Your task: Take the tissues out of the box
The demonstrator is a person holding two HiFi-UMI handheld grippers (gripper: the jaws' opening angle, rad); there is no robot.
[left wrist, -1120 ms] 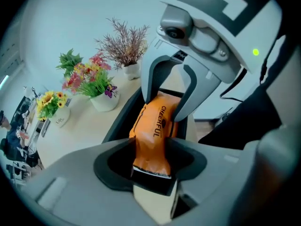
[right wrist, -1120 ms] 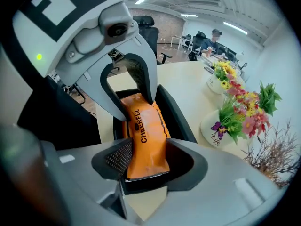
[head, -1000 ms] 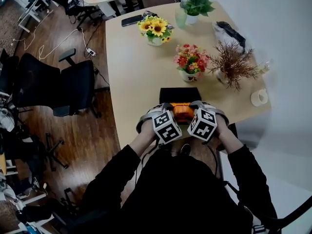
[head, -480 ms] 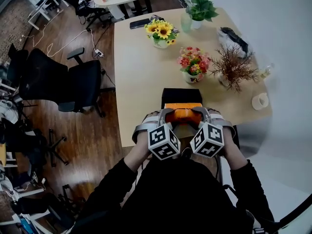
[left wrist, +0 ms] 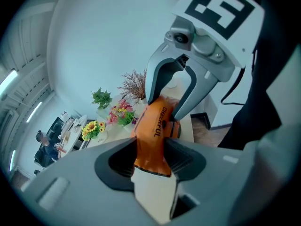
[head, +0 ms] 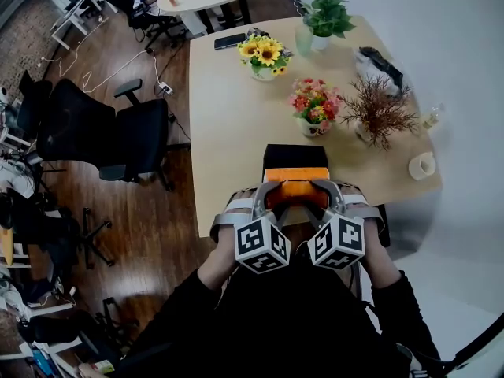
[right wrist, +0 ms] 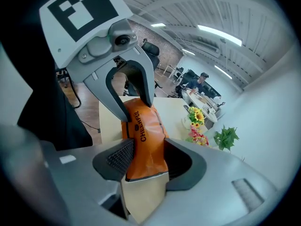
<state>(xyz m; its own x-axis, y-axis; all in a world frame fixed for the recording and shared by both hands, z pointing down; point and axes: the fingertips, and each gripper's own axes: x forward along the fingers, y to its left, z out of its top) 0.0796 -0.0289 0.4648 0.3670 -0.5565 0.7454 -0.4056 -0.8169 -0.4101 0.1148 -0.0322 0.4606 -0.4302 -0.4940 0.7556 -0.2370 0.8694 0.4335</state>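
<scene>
An orange tissue pack (head: pixel 295 189) with a cream end is held up between my two grippers, just above and in front of the black box (head: pixel 293 156) on the table's near edge. My left gripper (head: pixel 265 198) is shut on the pack's left end and my right gripper (head: pixel 326 197) on its right end. In the left gripper view the pack (left wrist: pixel 153 135) runs out from between my own jaws (left wrist: pixel 150 163) to the right gripper (left wrist: pixel 171 98) opposite. The right gripper view mirrors this: the pack (right wrist: pixel 143 142), my own jaws (right wrist: pixel 145 163), the left gripper (right wrist: pixel 129 95).
The beige table (head: pixel 228 132) carries a sunflower pot (head: pixel 264 53), a red flower pot (head: pixel 315 105), a dried plant (head: pixel 378 113), a green plant (head: pixel 327 14), a tape roll (head: pixel 421 165) and a phone (head: pixel 230 42). A black office chair (head: pixel 134 136) stands left of the table.
Both grippers have drawn back toward my body with the orange pack between them, so the pack stands further off the black box. The grip on both ends is unchanged.
</scene>
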